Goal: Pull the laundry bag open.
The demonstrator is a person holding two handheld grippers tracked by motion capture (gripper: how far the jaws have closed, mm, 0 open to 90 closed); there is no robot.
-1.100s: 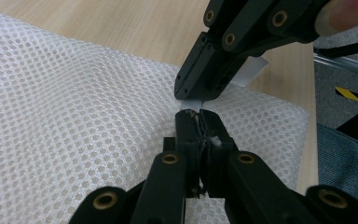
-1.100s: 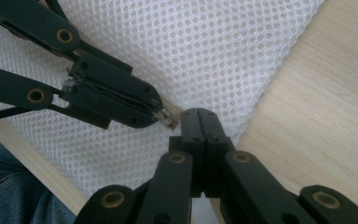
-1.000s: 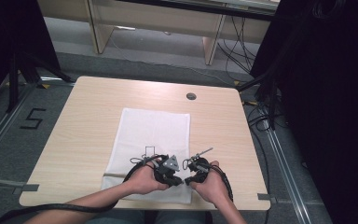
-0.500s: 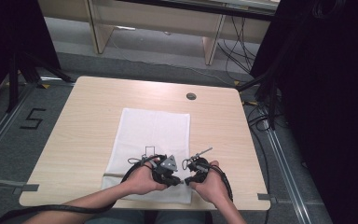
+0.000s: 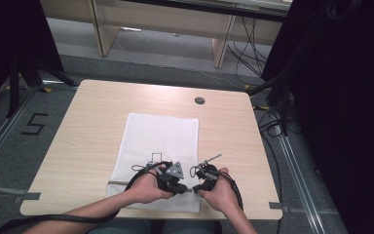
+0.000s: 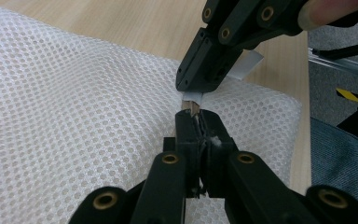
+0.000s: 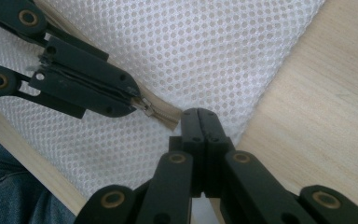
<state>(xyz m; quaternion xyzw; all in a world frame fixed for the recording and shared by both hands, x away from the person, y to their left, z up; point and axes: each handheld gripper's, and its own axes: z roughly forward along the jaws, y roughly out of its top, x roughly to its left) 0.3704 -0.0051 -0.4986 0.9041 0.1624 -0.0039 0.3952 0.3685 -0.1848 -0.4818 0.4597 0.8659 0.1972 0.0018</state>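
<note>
A white mesh bag [image 5: 163, 134] lies flat on the wooden table [image 5: 92, 122], its zipper edge toward the person. My left gripper [image 5: 187, 188] is shut on the metal zipper pull [image 7: 147, 106]; its own view shows the jaws [image 6: 196, 116] pinched together over the mesh [image 6: 74, 102]. My right gripper [image 5: 197, 187] faces it tip to tip and is shut on the end of the beige zipper tape [image 7: 165, 117], at the bag's corner beside a white tab [image 6: 247, 65]. Both hands sit at the bag's near edge.
A round cable hole [image 5: 199, 100] sits in the table's far side. Grey tape strips [image 5: 27, 196] mark the near corners. Cables [image 5: 272, 122] trail on the floor to the right, and a wooden desk frame [image 5: 219, 44] stands beyond the table.
</note>
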